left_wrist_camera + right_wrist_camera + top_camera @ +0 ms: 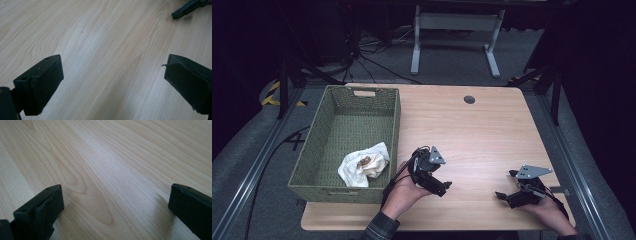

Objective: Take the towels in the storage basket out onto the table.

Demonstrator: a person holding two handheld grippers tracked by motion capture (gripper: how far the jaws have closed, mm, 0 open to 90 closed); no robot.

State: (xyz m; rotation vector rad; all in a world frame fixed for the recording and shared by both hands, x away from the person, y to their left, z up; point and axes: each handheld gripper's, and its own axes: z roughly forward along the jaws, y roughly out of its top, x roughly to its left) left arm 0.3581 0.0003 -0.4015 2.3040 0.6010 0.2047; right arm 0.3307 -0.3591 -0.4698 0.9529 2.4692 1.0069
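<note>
Dim surroundings, evenly lit, slightly soft.

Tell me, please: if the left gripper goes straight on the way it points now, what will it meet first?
Probably the other gripper. The left gripper points across bare table toward the right gripper, whose jaw tip shows far ahead, slightly to one side. Depth is unclear.

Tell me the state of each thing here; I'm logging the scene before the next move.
Left gripper: jaws wide open, holding nothing, low over the table.
Right gripper: jaws wide open, holding nothing.
Green woven rectangular basket: upright on the table's left side, holding the cloth.
Crumpled white cloth with brown marks: bunched up in the basket's near right corner.
Light wooden table: bare between the grippers.
</note>
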